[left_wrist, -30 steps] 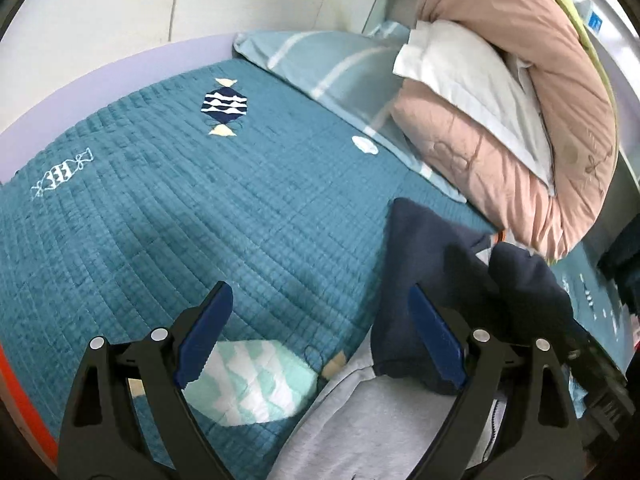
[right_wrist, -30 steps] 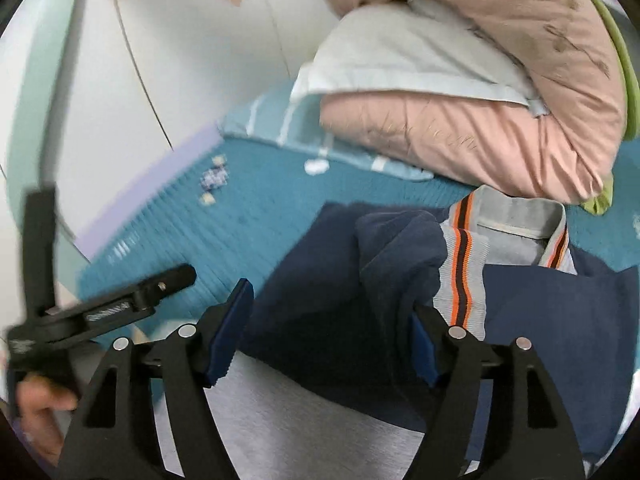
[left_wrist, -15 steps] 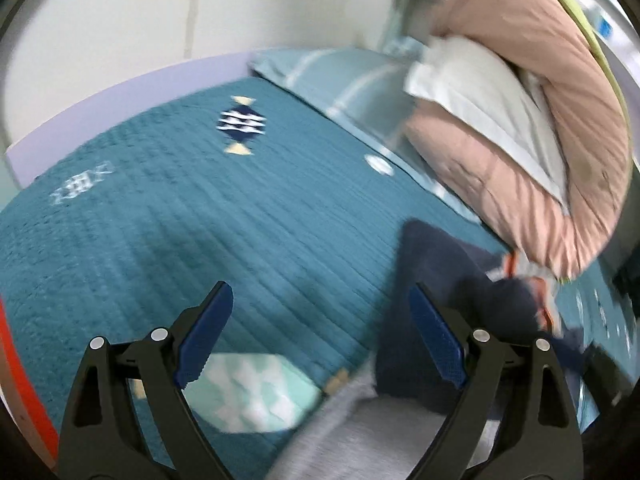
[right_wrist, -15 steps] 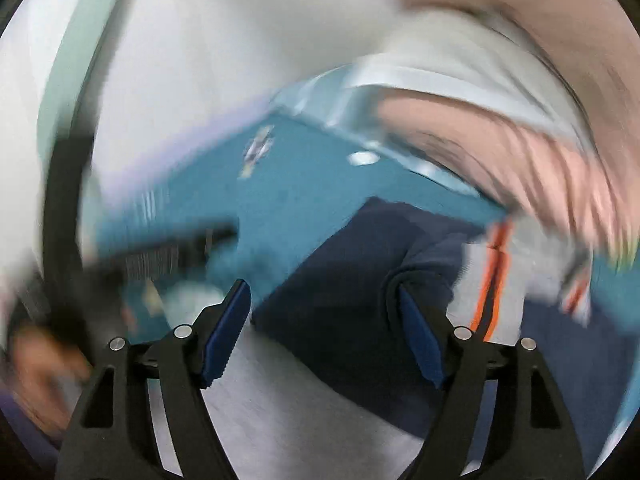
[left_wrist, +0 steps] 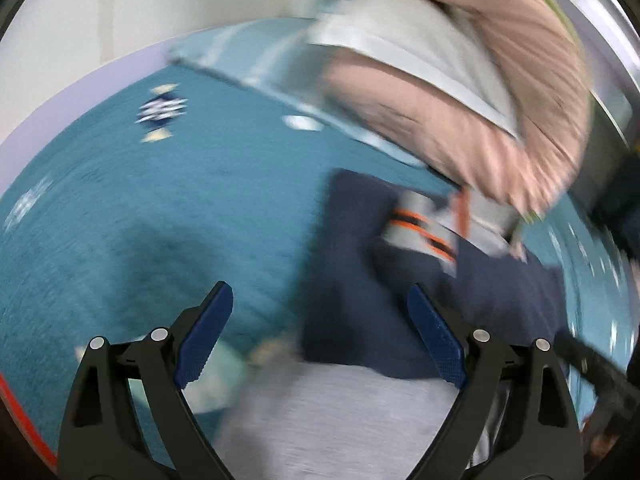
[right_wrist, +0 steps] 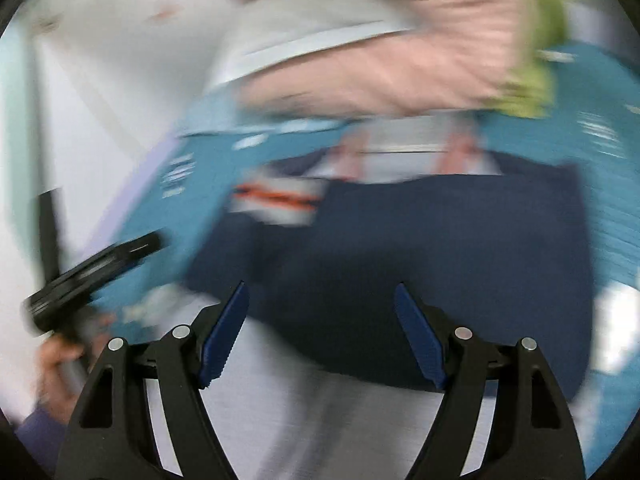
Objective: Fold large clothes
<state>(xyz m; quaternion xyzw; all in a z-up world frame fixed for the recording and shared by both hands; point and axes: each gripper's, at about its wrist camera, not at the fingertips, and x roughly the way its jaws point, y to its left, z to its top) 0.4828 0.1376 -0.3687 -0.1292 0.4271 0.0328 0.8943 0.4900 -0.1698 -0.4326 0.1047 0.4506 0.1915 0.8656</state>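
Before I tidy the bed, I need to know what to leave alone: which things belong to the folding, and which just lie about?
Belongs to the folding:
navy and grey garment
left tool, open
right tool, open

Just lying about:
pink duvet
striped pillow
teal bedspread, which the garment lies on

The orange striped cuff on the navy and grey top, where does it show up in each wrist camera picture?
Left wrist view: the orange striped cuff sits right of centre, above the right fingertip of the open left gripper.
Right wrist view: the cuff sits left of centre, above the left fingertip of the open right gripper.
Shared landmark: the pink duvet lies beyond the cuff in both.
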